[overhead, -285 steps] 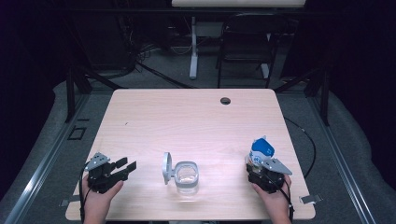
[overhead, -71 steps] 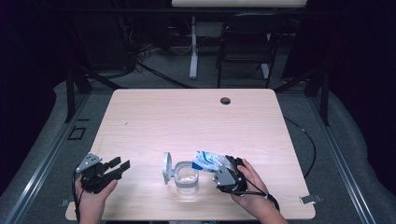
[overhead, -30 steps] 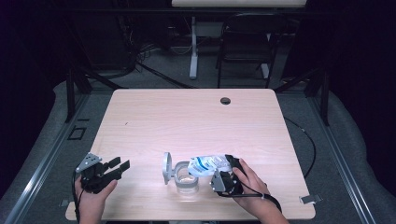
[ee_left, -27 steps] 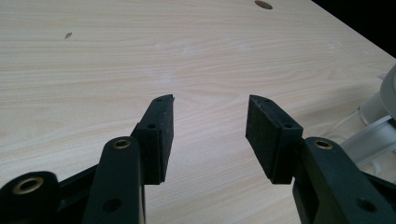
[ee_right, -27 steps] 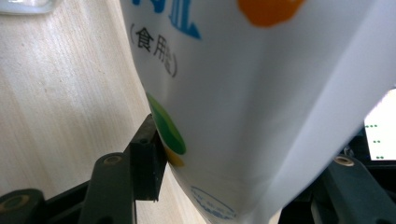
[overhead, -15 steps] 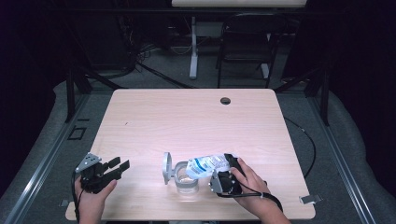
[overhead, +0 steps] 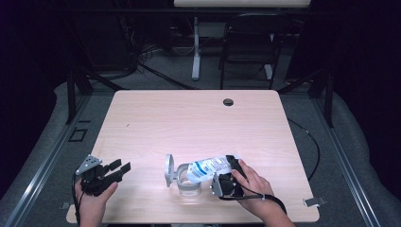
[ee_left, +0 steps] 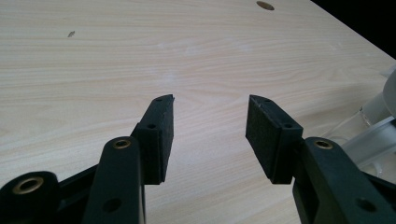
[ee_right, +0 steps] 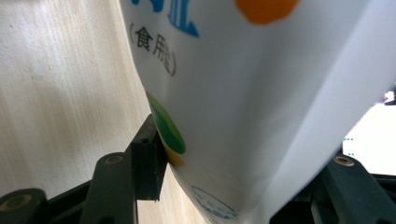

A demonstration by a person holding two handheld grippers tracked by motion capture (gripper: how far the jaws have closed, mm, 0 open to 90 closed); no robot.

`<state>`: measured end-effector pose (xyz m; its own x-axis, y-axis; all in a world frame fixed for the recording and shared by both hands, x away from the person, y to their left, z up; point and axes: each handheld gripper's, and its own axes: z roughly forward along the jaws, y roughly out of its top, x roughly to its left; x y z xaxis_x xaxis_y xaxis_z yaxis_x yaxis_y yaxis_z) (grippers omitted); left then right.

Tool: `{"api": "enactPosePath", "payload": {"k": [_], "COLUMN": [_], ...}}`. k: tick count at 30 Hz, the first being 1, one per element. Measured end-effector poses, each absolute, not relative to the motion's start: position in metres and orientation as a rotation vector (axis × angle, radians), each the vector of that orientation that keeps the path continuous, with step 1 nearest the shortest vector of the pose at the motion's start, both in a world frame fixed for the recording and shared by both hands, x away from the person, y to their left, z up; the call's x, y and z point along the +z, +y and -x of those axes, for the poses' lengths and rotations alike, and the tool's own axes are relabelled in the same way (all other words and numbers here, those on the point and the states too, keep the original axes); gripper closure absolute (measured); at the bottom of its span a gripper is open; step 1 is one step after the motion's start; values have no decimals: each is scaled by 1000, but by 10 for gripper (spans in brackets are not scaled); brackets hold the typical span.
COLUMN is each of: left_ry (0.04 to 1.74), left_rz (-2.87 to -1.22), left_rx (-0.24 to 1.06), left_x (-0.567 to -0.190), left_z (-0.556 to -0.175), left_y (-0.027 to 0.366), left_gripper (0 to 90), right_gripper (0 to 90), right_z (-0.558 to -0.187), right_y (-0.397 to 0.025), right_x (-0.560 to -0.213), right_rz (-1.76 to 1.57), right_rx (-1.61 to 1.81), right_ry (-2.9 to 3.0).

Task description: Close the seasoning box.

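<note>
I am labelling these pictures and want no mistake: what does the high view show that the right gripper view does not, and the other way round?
The high view alone shows the glass jar with its lid swung aside, the left gripper open and apart from it, and the bag tilted over the jar's mouth. The right gripper view alone shows the bag's printed characters, its green and orange spots, and the jaws pressing its lower end. Both show the white bag held by the right gripper above the wooden table.
</note>
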<state>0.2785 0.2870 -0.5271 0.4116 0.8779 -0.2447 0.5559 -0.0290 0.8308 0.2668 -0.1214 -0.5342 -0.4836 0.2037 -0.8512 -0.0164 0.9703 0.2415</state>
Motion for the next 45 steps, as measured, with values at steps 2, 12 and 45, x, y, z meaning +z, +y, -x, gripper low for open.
{"api": "enactPosePath", "payload": {"k": [2,12,45], "left_ry": [1262,1261,1263], "left_rz": [-1707,-1707,-1702], "left_rx": [420,422,425], "left_x": [-527,-527,-527], "left_z": [-279,-278,-278], "left_y": [287,287,287], "left_gripper": [521,522,521], "right_gripper": [436,437,439], "right_z": [-267,-267,-268], "right_y": [-121,-120,-118], "right_x": [-534,-533,-525], "right_rz": [-121,-85,11], "right_rx": [261,222,145], "right_ry": [2052,2036,2002]}}
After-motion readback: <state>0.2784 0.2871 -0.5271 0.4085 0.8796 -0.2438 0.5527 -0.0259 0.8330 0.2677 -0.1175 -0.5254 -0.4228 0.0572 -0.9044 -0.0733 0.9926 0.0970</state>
